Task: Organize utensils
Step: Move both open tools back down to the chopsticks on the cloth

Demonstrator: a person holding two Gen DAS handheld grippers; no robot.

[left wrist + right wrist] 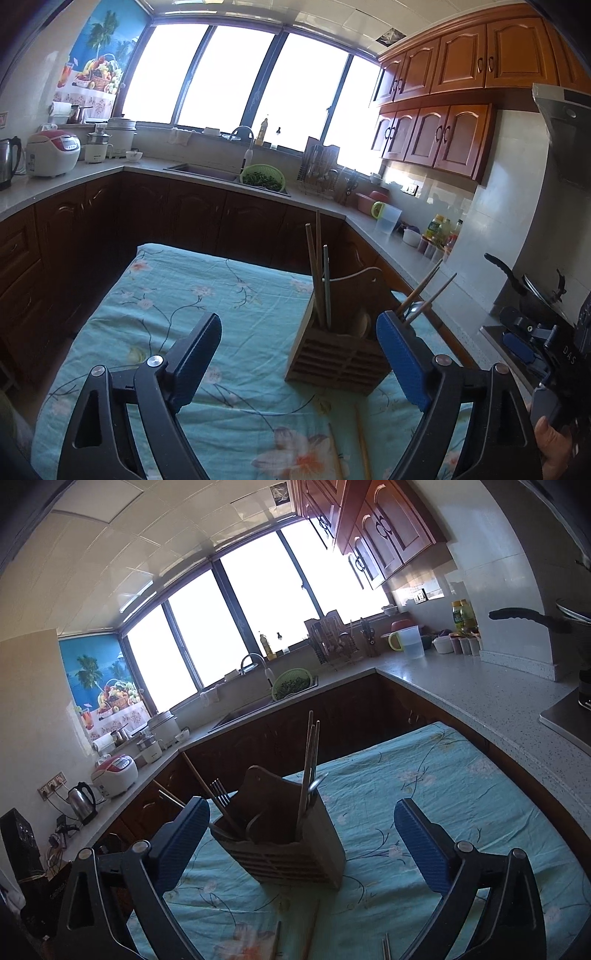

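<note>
A wooden utensil holder (pixel 338 354) stands on the table with the teal floral cloth (pixel 177 295). Chopsticks (pixel 317 269) stand upright in its left compartment, and more chopsticks (pixel 424 291) lean out on the right. My left gripper (pixel 299 354) is open and empty, with the holder between its fingers in view. In the right wrist view the holder (pixel 291 845) holds chopsticks (pixel 308 771) and a fork (pixel 219 794). My right gripper (pixel 303 842) is open and empty, just before the holder. Loose chopsticks lie on the cloth near me (pixel 362 443) (pixel 308 934).
Kitchen counters wrap around the table. A sink with a green colander (pixel 263 177) is at the back. A rice cooker (pixel 53 152) and kettle stand on the left counter. A jug (pixel 388 218), bottles and a black pan (pixel 532 291) are on the right.
</note>
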